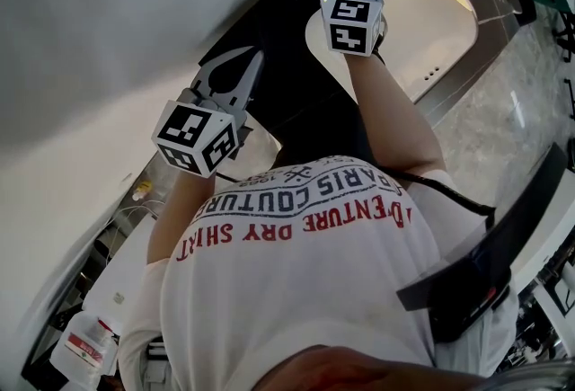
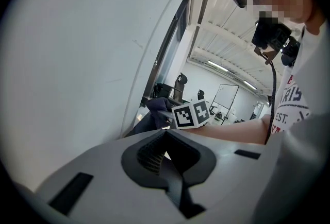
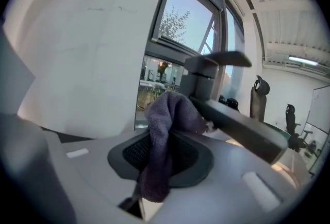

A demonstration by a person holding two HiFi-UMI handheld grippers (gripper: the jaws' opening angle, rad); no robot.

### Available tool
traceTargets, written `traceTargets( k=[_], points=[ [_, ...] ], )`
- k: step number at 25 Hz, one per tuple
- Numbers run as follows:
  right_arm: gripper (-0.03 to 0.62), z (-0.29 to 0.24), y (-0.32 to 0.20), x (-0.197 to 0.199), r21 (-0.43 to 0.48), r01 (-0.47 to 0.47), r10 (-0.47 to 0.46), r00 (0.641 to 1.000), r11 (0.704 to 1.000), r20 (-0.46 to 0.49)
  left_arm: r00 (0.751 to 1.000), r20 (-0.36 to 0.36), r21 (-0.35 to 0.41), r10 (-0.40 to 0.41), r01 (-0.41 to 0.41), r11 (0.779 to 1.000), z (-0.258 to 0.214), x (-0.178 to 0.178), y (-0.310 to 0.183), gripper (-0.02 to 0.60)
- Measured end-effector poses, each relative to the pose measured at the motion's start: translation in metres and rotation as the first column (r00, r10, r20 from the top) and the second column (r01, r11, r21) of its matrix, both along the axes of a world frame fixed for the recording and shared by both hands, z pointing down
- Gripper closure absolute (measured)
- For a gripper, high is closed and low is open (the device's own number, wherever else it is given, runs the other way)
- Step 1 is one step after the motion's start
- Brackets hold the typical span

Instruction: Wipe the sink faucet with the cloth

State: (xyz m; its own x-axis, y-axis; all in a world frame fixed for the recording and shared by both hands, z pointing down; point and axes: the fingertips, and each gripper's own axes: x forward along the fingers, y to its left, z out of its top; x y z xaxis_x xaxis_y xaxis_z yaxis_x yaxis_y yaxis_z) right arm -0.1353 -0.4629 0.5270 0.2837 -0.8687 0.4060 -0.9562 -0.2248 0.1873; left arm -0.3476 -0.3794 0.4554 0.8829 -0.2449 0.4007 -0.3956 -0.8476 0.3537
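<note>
Against the faucet (image 3: 242,127), my right gripper (image 3: 166,153) clenches the cloth (image 3: 167,115) in its jaws for wiping, my left gripper (image 2: 167,151) waiting aside, jaws closed empty.

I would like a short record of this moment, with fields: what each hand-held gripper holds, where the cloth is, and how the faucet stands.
right hand-held gripper: shut on the cloth
cloth: dark purple-grey, bunched, its top pressed against the faucet spout
faucet: dark, lever handle on top
left hand-held gripper: jaws together, nothing between them, held away from the faucet
sink: pale basin next to the cloth
</note>
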Motion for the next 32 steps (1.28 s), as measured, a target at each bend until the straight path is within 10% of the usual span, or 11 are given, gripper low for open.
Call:
traceTargets(
  k=[6, 32],
  points=[
    [0.519, -0.046, 0.005, -0.015, 0.107, 0.018, -0.019, 1.000, 0.994, 0.015, 1.000, -0.007, 0.012, 0.024, -0.024, 1.000, -0.008, 0.010, 0.009, 0.580],
    [0.519, -0.043, 0.100, 0.002, 0.071, -0.020, 0.015, 0.998, 0.997, 0.064, 0.996, -0.032, 0.025, 0.086, -0.086, 0.996, -0.014, 0.023, 0.046, 0.581]
  ],
)
